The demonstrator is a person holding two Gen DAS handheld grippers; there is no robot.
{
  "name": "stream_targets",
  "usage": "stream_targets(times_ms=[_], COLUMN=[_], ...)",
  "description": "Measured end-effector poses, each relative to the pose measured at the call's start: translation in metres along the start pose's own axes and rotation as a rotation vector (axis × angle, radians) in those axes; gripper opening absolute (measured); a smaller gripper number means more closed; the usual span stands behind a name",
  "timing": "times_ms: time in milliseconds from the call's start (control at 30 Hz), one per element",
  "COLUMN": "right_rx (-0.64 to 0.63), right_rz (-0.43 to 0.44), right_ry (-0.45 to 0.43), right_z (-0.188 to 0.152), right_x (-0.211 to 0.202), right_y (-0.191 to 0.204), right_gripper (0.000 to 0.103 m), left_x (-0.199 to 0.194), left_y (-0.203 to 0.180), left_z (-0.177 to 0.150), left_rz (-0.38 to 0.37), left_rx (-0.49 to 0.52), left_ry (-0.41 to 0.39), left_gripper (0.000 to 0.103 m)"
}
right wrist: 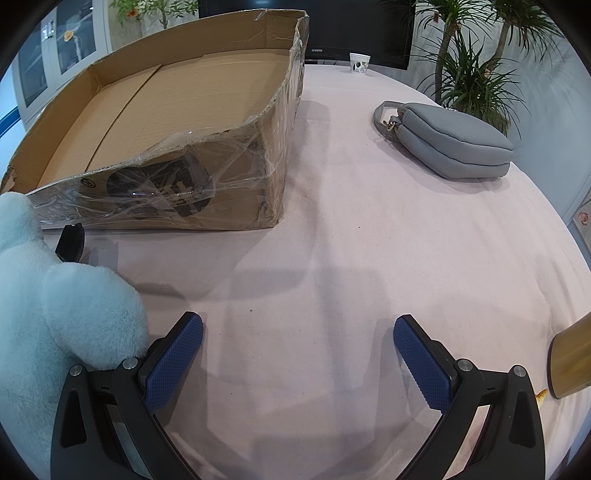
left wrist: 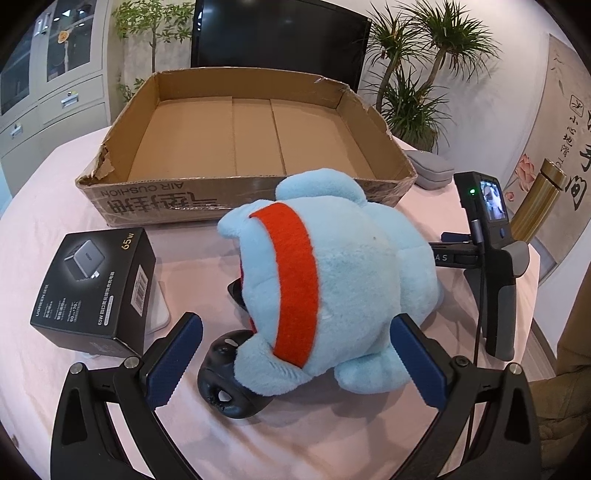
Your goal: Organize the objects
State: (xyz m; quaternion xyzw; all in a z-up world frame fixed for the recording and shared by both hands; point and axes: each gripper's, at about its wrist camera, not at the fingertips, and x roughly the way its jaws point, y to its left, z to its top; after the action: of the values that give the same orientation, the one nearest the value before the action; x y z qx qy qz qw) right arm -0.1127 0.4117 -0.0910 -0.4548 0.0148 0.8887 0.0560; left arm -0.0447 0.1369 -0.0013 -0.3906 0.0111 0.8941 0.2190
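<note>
On the pink-clothed table, from the left: a black cardboard charger box, then a black rounded gadget tucked against a light-blue plush toy with a red band. The plush lies with its long axis running away toward the open, empty brown cardboard box behind it. The left gripper has its jaws spread, straddling the plush's near end. The right gripper is spread over bare cloth; a grey zip pouch lies beyond.

An office or reception room is indicated: grey filing cabinets, a large dark monitor, potted plants and a calligraphy wall panel are seen.
</note>
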Motion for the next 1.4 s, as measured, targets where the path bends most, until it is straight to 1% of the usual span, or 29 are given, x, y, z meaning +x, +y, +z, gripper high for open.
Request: stream_targets(times_ms=[133, 300, 467, 567, 700, 900, 933, 1033, 1067, 1100, 1167, 1233, 1300, 1400], right_rx=[0.000, 0.000, -0.001, -0.001, -0.001, -0.001, -0.001, -0.003, -0.003, -0.003, -0.003, -0.003, 0.000, -0.019], right_rz=[0.000, 0.000, 0.001, 0.001, 0.001, 0.001, 0.002, 0.003, 0.003, 0.003, 0.003, 0.003, 0.002, 0.019], right_ry=[0.000, 0.000, 0.000, 0.000, 0.000, 0.000, 0.000, 0.000, 0.000, 0.000, 0.000, 0.000, 0.000, 0.001], right_z=[0.000, 0.000, 0.000, 0.001, 0.001, 0.001, 0.001, 0.001, 0.001, 0.001, 0.001, 0.001, 0.000, -0.002], right_x=[0.000, -0.001, -0.001, -0.001, -0.002, -0.002, -0.002, -0.002, -0.002, -0.002, -0.002, -0.002, -0.004, -0.007], right_y=[0.000, 0.000, 0.001, 0.001, 0.001, 0.001, 0.001, 0.001, 0.001, 0.001, 0.001, 0.001, 0.002, 0.002], right_gripper=[0.103, 0.103, 0.103, 0.103, 0.103, 0.103, 0.103, 0.103, 0.103, 0.103, 0.103, 0.103, 0.103, 0.103], left_x=[0.001, -0.007, -0.014, -0.012, -0.001, 0.003, 0.003, 0.009, 0.013, 0.019, 0.030, 0.035, 0.039, 0.046], left_y=[0.004, 0.001, 0.009, 0.015, 0.011, 0.011, 0.010, 0.003, 0.001, -0.001, -0.001, -0.001, -0.003, -0.008], left_z=[0.001, 0.002, 0.002, 0.004, 0.009, 0.021, 0.022, 0.024, 0.024, 0.025, 0.029, 0.031, 0.030, 0.027], left_rz=[0.005, 0.011, 0.063, 0.061, 0.032, 0.020, 0.012, -0.046, -0.053, -0.060, -0.109, -0.137, -0.163, -0.184], left_rx=[-0.018, -0.008, -0.002, -0.004, 0.030, 0.041, 0.049, 0.089, 0.097, 0.099, 0.074, 0.059, 0.065, 0.087], left_ry=[0.005, -0.026, -0.048, -0.044, -0.007, 0.007, 0.012, 0.048, 0.059, 0.073, 0.103, 0.119, 0.143, 0.194], left_gripper=[0.102, 0.102, 0.102, 0.102, 0.102, 0.102, 0.102, 0.102, 0.102, 0.102, 0.102, 0.102, 0.102, 0.102])
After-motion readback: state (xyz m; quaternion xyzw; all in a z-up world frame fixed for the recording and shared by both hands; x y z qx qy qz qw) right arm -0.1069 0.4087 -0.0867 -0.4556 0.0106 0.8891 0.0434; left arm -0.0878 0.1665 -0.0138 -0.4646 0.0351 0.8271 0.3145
